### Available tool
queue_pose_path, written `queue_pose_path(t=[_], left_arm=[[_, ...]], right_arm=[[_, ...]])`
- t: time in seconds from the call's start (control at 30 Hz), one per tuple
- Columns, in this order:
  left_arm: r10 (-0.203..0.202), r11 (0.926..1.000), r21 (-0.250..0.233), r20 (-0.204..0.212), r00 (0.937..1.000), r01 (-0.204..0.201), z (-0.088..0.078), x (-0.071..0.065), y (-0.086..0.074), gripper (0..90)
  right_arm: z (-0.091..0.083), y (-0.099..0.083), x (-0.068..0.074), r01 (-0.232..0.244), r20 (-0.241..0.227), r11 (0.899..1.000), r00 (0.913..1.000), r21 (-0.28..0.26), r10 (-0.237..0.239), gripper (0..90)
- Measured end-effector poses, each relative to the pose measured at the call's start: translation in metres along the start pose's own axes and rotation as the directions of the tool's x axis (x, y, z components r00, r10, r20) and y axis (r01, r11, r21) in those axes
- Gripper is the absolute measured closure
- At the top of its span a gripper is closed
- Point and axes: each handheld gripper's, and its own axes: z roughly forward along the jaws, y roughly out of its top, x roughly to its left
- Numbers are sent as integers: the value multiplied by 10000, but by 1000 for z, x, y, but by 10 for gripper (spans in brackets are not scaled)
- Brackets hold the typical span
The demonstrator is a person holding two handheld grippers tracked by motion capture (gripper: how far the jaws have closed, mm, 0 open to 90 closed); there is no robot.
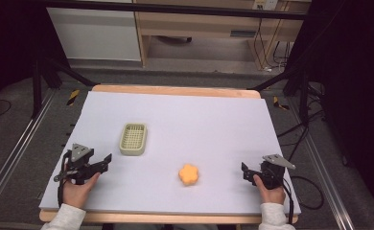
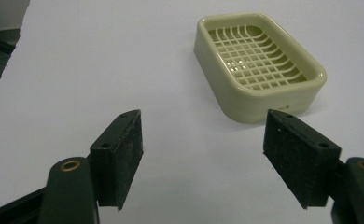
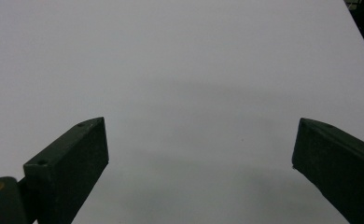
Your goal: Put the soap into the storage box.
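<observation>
Your 2 grippers, left and right, stand open and empty. The soap dish sits left of centre, the orange flower-shaped sponge lower centre; it looks soft and light, so pinch its sides.

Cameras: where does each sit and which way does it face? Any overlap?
High view: above the person's side, facing forward and down on the table; both hands, left gripper, right gripper, orange flower-shaped piece.
Left gripper view: rides the left gripper, jaws apart, facing the soap dish.
Right gripper view: rides the right gripper, jaws apart, facing bare table.
Shared: high and left gripper views both show the soap dish.
</observation>
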Motion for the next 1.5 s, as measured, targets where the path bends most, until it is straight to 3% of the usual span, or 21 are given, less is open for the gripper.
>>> queue_pose_path(t=[0.1, 0.17, 0.33, 0.37, 0.5, 0.67, 0.87, 1.1, 1.27, 1.33, 1.5], left_arm=[[155, 9999, 37, 127, 9998, -156, 0, -4, 0, 282], [280, 9995, 107, 199, 9994, -283, 1, -6, 0, 281], [320, 9994, 147, 229, 9992, -323, 1, -9, 0, 281], [318, 9994, 124, 277, 9991, -321, 1, -9, 0, 281], [412, 9991, 88, 435, 9982, -416, -1, -13, 1, 279], [586, 9983, -16, 536, 9968, -586, -1, -19, 3, 279], [693, 9976, 28, 607, 9957, -696, -2, -24, 2, 279], [908, 9959, -5, 702, 9934, -909, -2, -31, 4, 278], [901, 9959, 25, 791, 9928, -905, -1, -33, 4, 277], [901, 9958, 58, 836, 9924, -909, 0, -34, 4, 277], [1066, 9938, 207, 954, 9897, -1090, 1, -38, 4, 276]], right_arm=[[3, -1, 3, 139, 97, 9998, 9999, 144, -140, 33], [7, 0, 6, 24, 575, 9985, 9983, 554, -56, 43], [6, -2, 5, -162, 553, 9997, 9984, 161, 153, 41], [5, -1, 5, -391, 491, 9991, 9981, 179, 381, 32], [8, -2, 7, -396, 833, 9988, 9958, 286, 371, 37], [8, -2, 7, -440, 876, 9983, 9953, 392, 404, 36], [8, -2, 8, -301, 726, 9986, 9970, 427, 269, 34], [5, -4, 11, 36, 984, 10000, 9951, -7, -35, 11], [6, -2, 13, -6, 789, 10000, 9969, -29, 8, 4], [8, -1, 16, 80, 867, 9995, 9962, -308, -53, 4], [12, 1, 21, 506, 567, 9986, 9972, -178, -495, 9]])
